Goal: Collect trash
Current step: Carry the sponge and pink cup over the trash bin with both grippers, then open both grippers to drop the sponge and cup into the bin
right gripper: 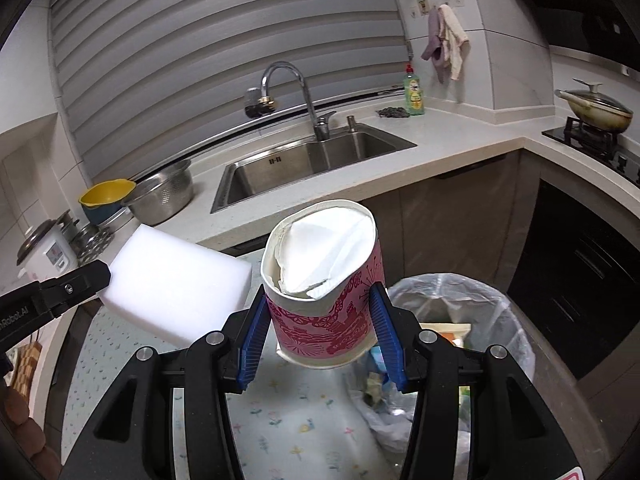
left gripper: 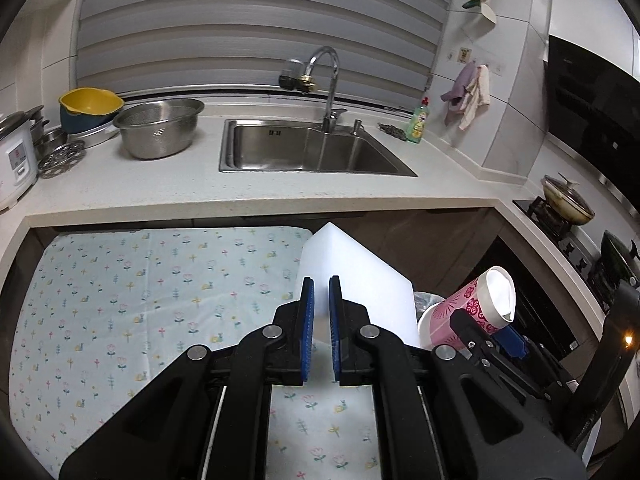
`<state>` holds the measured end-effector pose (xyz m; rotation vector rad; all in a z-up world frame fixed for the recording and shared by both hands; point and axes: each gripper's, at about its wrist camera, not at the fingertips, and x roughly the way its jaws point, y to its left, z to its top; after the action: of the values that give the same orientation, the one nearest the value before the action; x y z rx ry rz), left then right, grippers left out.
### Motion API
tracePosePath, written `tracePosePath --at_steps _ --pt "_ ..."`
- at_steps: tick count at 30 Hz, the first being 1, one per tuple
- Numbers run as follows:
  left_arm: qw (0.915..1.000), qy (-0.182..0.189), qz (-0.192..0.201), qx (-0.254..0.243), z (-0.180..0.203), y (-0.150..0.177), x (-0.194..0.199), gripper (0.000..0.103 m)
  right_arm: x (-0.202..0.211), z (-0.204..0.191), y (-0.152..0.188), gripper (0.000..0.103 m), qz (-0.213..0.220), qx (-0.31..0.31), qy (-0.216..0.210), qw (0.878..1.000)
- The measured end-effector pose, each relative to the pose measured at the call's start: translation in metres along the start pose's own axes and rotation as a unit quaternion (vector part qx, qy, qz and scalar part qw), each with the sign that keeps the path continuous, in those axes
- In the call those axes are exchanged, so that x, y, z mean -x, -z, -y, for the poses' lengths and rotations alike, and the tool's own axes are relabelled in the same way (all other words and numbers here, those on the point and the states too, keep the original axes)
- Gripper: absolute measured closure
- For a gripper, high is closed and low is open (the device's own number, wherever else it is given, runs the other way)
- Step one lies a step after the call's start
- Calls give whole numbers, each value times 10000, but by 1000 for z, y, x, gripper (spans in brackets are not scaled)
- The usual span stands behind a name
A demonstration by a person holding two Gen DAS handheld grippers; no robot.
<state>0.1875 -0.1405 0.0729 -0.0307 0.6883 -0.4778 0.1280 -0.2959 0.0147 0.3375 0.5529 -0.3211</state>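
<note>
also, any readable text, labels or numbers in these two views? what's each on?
"Robot.AI", start cut off by the frame edge: on the left gripper arm, right wrist view.
Dish soap bottle label: too blurred to read.
Rice cooker panel, red marks: too small to read.
Pink paper cup: pattern only, no words.
Sink back wall mark: unreadable.

"Robot.AI" on left tongs [right gripper: 105, 280]

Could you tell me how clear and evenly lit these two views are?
Left wrist view: sharp, fisheye bends the counter edge, foam block nearly blown out white. Right wrist view: sharp too, blinds bowed, glare on the block, paper cup well lit.
</note>
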Motion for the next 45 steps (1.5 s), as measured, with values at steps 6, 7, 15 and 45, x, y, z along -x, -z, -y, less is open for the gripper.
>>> tracePosePath --at_steps 6,7,15,45 --pt "9990 228 -245 -282 55 17 -21 96 7 62 7 55 -90 -286 291 9991" --pt "9987 258 -311 -320 62 20 -27 96 7 70 9 55 -115 -327 309 9989" --pt "9944 435 -811 -525 97 44 -72 95 -3 112 21 54 -306 -498 408 9975" --pt "9958 -239 -594 -647 82 63 -66 42 18 100 28 22 -326 24 354 9988"
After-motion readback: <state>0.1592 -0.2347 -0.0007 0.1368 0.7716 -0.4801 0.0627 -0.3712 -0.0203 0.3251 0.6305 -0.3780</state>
